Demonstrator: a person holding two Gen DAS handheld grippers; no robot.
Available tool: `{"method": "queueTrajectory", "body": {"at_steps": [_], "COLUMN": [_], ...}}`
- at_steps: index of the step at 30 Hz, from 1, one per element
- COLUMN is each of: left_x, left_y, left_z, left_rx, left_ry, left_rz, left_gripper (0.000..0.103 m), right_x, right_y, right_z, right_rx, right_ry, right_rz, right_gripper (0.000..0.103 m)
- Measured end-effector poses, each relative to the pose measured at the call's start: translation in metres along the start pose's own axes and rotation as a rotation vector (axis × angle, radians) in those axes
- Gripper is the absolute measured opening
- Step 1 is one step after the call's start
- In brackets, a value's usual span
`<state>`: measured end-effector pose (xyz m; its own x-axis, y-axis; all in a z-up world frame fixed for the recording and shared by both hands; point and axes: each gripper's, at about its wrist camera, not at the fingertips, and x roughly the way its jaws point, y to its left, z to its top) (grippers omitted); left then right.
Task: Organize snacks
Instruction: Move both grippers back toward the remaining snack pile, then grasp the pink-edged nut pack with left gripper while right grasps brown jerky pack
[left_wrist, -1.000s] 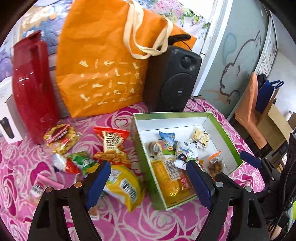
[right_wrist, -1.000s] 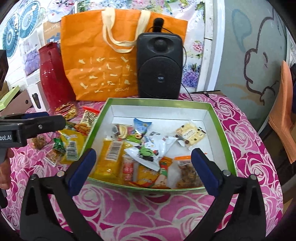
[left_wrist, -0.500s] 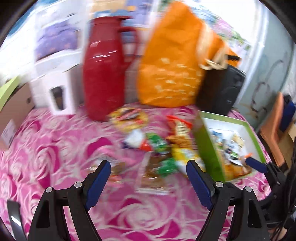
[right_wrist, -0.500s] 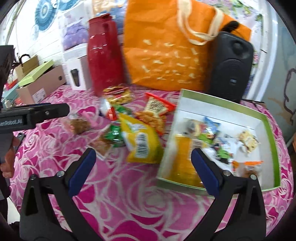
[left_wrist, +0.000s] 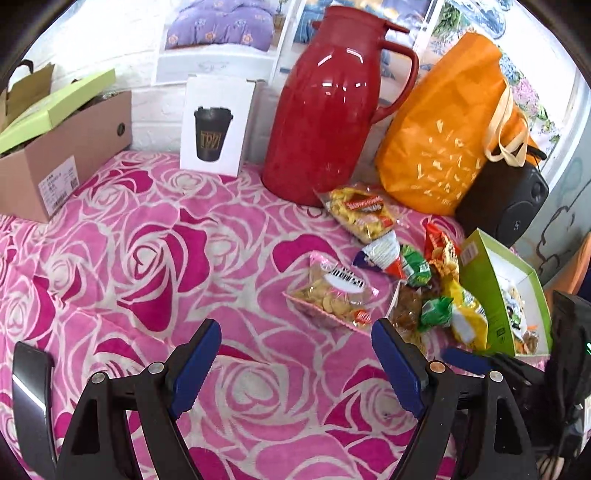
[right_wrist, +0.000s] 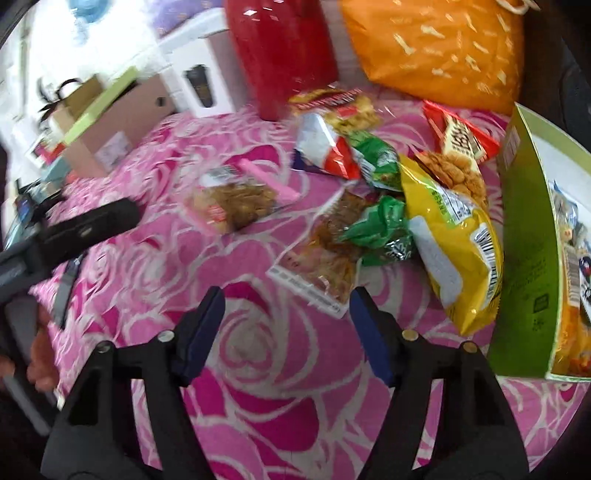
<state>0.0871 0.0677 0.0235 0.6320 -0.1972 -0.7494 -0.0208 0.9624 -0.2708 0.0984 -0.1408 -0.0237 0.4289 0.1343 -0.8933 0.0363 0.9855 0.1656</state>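
Note:
Several snack packets lie loose on the pink rose cloth beside a green box (left_wrist: 476, 280) (right_wrist: 524, 258) that holds more packets. My left gripper (left_wrist: 295, 354) is open, just short of a pink-edged cracker packet (left_wrist: 328, 291). My right gripper (right_wrist: 286, 321) is open too, right in front of a clear packet of brown snack (right_wrist: 325, 254). A yellow bag (right_wrist: 454, 240) leans on the box's left wall. Green packets (right_wrist: 380, 225), a red-white pouch (right_wrist: 325, 147) and a red biscuit bag (right_wrist: 458, 140) crowd behind it.
A red jug (left_wrist: 328, 107), an orange tote (left_wrist: 450, 125) and a black speaker (left_wrist: 506, 199) stand at the back. A white cup carton (left_wrist: 218, 125) and a cardboard box (left_wrist: 62, 147) sit at the left. A hand (right_wrist: 37, 365) holds the other gripper's handle.
Both grippers swung left, away from the green box, and came down over the loose packets on the cloth. Both stayed open.

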Motion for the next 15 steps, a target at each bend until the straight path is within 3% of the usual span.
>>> {"method": "queueTrajectory", "body": {"at_steps": [3,6,7,8,9,11,15], "left_x": [0.003,0.012,0.015,0.018,0.022,0.033,0.056], "left_y": [-0.004,-0.011,-0.013,-0.016,-0.019,-0.025,-0.029], "left_z": [0.001,0.007,0.011,0.015,0.019,0.028,0.032], "left_rx": [0.019,0.059,0.071,0.083,0.097,0.136,0.189], "left_ry": [0.006,0.010,0.014,0.014,0.013,0.018,0.069], "left_rz": [-0.016,-0.017,-0.018,-0.017,-0.019,-0.016,-0.012], "left_gripper": [0.085,0.085,0.085,0.085,0.085,0.085,0.085], "right_x": [0.017,0.021,0.021,0.021,0.020,0.013,-0.004], "right_y": [-0.012,-0.016,-0.016,-0.015,-0.016,-0.020,-0.024], "right_z": [0.006,0.012,0.012,0.011,0.009,0.003,-0.025], "right_rx": [0.104,0.149,0.146,0.130,0.122,0.116,0.053], "right_ry": [0.011,-0.034,-0.043,-0.046,-0.046,-0.039,0.013], "right_rz": [0.010,-0.012,-0.013,-0.004,0.014,0.048,0.029], "right_gripper": [0.071,0.068,0.054,0.022,0.010,0.002,0.002]}}
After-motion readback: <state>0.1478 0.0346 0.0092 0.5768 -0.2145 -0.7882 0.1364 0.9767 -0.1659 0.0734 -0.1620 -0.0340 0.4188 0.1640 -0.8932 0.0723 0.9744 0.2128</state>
